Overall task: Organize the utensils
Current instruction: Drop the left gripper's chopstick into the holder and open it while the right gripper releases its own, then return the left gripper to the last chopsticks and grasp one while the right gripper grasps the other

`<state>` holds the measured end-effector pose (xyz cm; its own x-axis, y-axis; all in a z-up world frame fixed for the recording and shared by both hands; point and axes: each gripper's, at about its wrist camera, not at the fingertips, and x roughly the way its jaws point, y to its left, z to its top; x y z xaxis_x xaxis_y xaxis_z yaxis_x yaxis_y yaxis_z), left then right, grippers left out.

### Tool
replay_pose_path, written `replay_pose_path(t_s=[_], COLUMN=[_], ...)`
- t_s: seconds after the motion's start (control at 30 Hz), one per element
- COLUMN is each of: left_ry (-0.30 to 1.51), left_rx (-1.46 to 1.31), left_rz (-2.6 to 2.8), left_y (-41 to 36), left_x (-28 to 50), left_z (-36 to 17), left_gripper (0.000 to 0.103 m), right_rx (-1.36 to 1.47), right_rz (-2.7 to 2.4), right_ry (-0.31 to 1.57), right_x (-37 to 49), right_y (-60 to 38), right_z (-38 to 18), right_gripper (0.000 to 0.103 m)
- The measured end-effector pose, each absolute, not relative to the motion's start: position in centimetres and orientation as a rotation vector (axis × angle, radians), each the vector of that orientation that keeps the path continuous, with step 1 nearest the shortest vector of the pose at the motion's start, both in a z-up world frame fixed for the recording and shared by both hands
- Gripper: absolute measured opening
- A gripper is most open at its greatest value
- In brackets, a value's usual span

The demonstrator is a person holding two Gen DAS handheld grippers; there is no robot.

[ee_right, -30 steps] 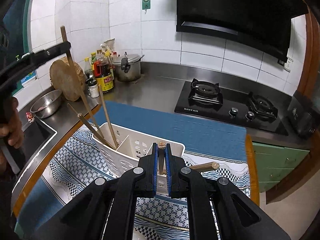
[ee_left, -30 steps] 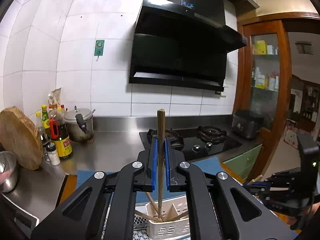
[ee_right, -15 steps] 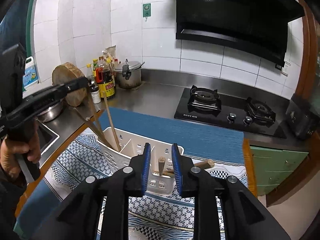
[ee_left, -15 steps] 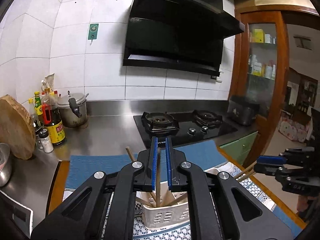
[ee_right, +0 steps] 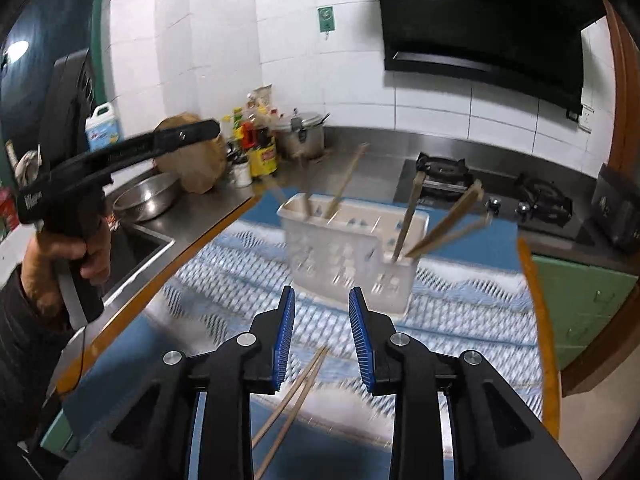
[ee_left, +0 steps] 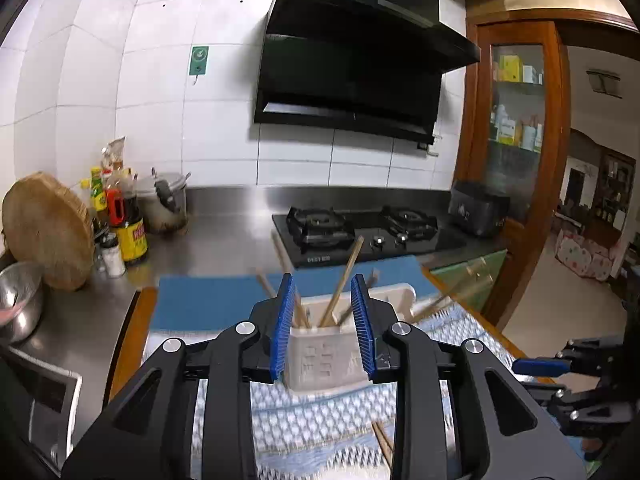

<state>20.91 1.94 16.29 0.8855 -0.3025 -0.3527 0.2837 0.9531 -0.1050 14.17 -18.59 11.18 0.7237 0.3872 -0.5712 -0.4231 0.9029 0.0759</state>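
Chopsticks (ee_left: 344, 280) stand in the white basket (ee_left: 328, 356), which sits just beyond my left gripper (ee_left: 323, 328) in the left view; my jaws there are opening, with nothing pinched between the blue pads (ee_left: 281, 332), and the basket's near wall shows through the gap between them. Below my right finger, close to me on the patterned cloth (ee_left: 320, 424), the tips of a loose pair (ee_left: 382, 440) peek out. My other tool hangs low off to the right of these fingers, well apart from the basket. From the right view, my right gripper (ee_right: 322, 334) is also opening and holds nothing; the loose pair (ee_right: 296, 392) lies on the cloth (ee_right: 460, 312) under and just behind my left pad (ee_right: 285, 336), slanting toward me. The basket (ee_right: 348, 256) stands ahead of the fingertips, with sticks (ee_right: 440, 224) leaning out of its right end and others at its far left. I judge the next job is that loose pair: I should spread wider, come down straight over the middle of both sticks, line the pads across them, and close only once both are inside, or one may roll away.
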Motion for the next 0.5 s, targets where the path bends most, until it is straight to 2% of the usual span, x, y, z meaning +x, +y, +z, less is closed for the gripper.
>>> replay_pose_path(t_s=[0.5], left_ry=[0.536], left_rx=[-0.085], left_rz=[-0.251], left_y=[3.1], left_x=[12.9], left_z=[7.4], left_gripper=[0.038], right_rx=[0.0], right_rz=[0.411], right_ry=[0.836], right_x=[7.4], right_y=[-15.5], right_z=[-1.8], right_gripper=[0.026])
